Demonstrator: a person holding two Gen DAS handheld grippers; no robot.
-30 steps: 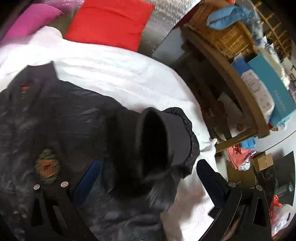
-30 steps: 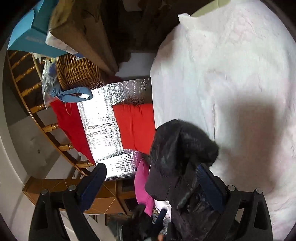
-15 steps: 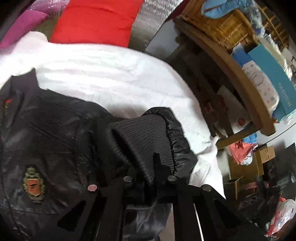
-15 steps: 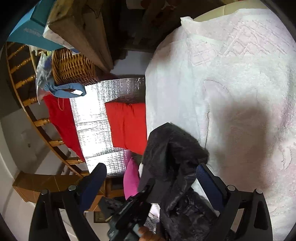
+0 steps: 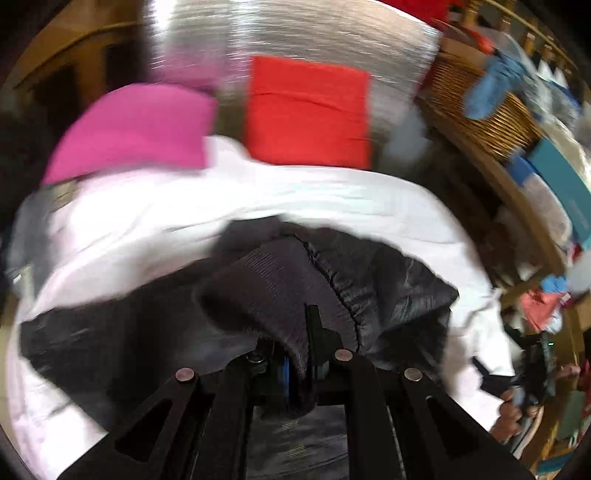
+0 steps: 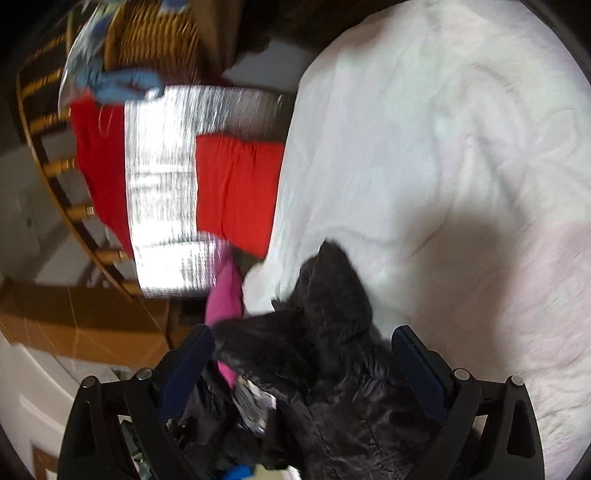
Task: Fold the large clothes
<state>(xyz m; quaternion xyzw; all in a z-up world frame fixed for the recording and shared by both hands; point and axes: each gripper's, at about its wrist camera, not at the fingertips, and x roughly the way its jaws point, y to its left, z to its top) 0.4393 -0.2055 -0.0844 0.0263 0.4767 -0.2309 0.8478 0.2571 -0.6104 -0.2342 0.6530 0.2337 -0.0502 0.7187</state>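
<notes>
A black shiny jacket (image 5: 110,343) lies on a white bed cover (image 5: 147,229). My left gripper (image 5: 301,363) is shut on the jacket's ribbed sleeve cuff (image 5: 273,280), which is lifted above the cover with the sleeve bunched around it. The left wrist view is blurred. In the right wrist view the jacket (image 6: 332,354) lies bunched between the fingers of my right gripper (image 6: 303,363), which stands open and wide; its pads do not press on the cloth. The other gripper and a hand (image 5: 517,398) show at the left view's right edge.
A red cushion (image 5: 310,110) and a pink cushion (image 5: 136,129) lie at the head of the bed before a silver foil panel (image 5: 295,33). A wicker basket (image 5: 476,103), wooden rails and boxes stand to the right. White cover (image 6: 443,166) spreads beyond the jacket.
My left gripper went from wide open to shut on the sleeve cuff, then lifted it and swung towards the cushions. The right gripper shifted a little and stayed open over the jacket.
</notes>
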